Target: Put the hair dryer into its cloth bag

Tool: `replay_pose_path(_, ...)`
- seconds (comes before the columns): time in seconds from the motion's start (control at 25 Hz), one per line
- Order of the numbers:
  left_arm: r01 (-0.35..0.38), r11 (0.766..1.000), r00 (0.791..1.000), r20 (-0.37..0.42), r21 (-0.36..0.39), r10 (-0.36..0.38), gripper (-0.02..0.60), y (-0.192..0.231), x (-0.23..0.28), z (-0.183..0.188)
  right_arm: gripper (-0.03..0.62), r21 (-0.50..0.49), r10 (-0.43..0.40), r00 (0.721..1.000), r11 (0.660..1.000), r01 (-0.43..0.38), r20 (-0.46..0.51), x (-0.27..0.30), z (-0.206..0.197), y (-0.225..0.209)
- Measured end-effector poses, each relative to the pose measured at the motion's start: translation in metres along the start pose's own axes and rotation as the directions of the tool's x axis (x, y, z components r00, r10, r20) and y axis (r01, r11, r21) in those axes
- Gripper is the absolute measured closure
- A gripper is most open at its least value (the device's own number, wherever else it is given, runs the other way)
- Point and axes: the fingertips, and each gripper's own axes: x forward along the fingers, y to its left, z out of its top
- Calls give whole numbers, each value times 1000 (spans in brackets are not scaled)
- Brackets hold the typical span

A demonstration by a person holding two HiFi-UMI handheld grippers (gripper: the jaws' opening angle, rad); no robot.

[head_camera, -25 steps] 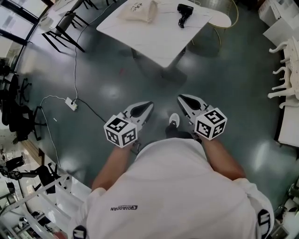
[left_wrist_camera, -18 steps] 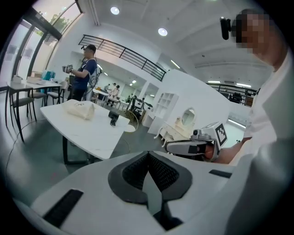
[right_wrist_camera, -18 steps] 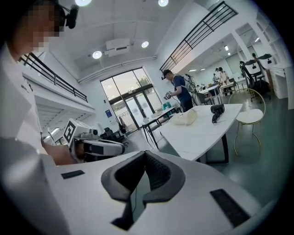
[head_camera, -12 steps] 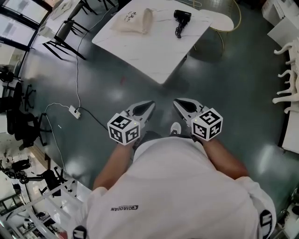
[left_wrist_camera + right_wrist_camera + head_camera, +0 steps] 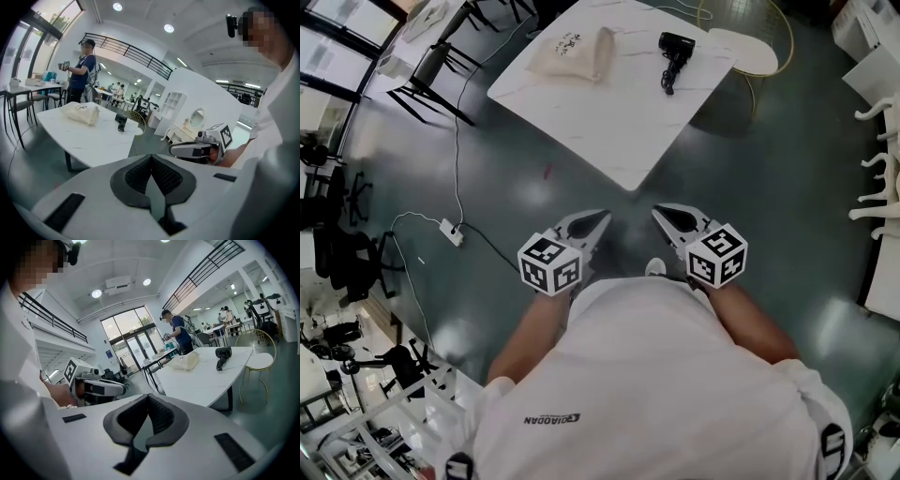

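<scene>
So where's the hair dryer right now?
In the head view the hair dryer lies on the white table near its far right corner, right of the cloth bag.

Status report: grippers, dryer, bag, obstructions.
Left gripper and right gripper shut, empty, short of the table. Hair dryer and cloth bag lie apart on it. No obstruction seen ahead.
</scene>
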Motion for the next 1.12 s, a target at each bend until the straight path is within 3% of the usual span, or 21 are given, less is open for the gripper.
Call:
replay_pose_path(0.24,49,999,999,14,24,-49,554,51,13,40,579,-5,-62,998,998,62,12,44,32,-24)
replay_pose_path(0.68,118,991,993,5,56,-119,554,182,25,125,579,8,-206,978,979,206,31,153,96,-65)
replay_pose_path(0.92,192,978,981,-58,83,-188,554,236,33,142,579,57,-314,948,949,312,48,197,111,-87)
replay_pose_path(1.12,258,959,964,-98,114,-247,554,266,38,148,579,105,-422,904,904,414,66,210,114,-107)
